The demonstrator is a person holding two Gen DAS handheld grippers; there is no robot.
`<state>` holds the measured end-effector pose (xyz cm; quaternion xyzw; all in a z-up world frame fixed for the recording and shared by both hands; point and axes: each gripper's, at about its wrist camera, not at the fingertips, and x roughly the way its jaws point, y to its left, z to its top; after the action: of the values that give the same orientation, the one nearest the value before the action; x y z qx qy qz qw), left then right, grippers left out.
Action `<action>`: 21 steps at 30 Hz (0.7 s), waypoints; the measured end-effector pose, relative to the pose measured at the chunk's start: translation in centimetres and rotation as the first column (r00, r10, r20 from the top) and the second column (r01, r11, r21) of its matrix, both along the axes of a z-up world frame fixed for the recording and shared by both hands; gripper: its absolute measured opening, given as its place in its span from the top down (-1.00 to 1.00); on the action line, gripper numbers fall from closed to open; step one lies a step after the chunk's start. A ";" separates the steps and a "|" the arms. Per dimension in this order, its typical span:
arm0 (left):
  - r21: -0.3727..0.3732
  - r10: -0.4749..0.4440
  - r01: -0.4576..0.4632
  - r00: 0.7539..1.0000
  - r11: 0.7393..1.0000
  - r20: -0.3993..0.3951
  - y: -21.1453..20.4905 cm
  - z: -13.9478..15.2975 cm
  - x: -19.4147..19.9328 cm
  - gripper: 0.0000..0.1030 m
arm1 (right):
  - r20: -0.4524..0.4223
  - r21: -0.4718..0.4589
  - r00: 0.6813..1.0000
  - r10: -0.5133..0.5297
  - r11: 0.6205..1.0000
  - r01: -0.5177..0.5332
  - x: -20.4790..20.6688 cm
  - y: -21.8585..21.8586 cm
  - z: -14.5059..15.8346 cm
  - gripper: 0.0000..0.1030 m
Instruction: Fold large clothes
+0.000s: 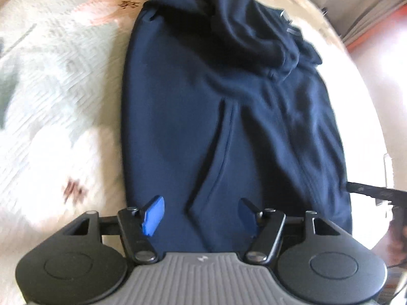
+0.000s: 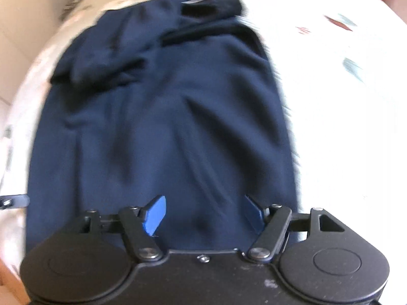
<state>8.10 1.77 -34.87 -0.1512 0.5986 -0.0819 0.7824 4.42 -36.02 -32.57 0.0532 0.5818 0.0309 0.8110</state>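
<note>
A navy blue garment [image 1: 203, 127] lies spread lengthwise on a pale patterned bed cover [image 1: 58, 81], with a bunched sleeve or hood at its far end. It also fills the right wrist view [image 2: 165, 127]. My left gripper [image 1: 201, 216] is open and empty above the garment's near edge, toward its left side. My right gripper [image 2: 203, 216] is open and empty above the near edge, toward the garment's right side. Both views are blurred by motion.
The bed cover [image 2: 343, 101] extends to the right of the garment. The other gripper's black finger shows at the right edge of the left wrist view [image 1: 374, 190]. A wall and an orange floor strip [image 1: 376, 28] lie beyond the bed.
</note>
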 end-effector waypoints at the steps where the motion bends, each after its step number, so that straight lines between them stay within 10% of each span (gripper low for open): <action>1: 0.016 0.018 -0.018 1.000 1.000 -0.003 0.4 0.4 -1.4 -0.29 | -0.018 -0.030 1.000 -0.016 0.999 0.015 -0.7 -0.9 -0.3 -0.59; 10: 0.041 0.281 -0.279 0.959 0.959 -0.048 2.4 0.0 -8.0 -0.28 | -0.132 0.065 0.990 -0.050 0.996 0.059 -4.5 -5.2 -3.0 -0.60; 17: 0.095 0.307 -0.301 0.950 0.949 -0.054 2.4 -0.4 -8.8 -0.38 | -0.134 0.092 0.991 -0.009 0.995 0.022 -4.4 -5.3 -4.4 -0.59; 21: 0.099 0.364 -0.357 0.929 0.929 -0.060 3.2 -0.8 -10.0 -0.38 | -0.078 0.001 0.993 0.086 0.996 -0.086 -5.0 -3.3 -3.6 0.33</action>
<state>-1.86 4.93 -35.63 -0.2277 0.5935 0.0953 0.7661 -0.62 -39.31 -36.15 0.0281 0.6148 0.0629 0.7857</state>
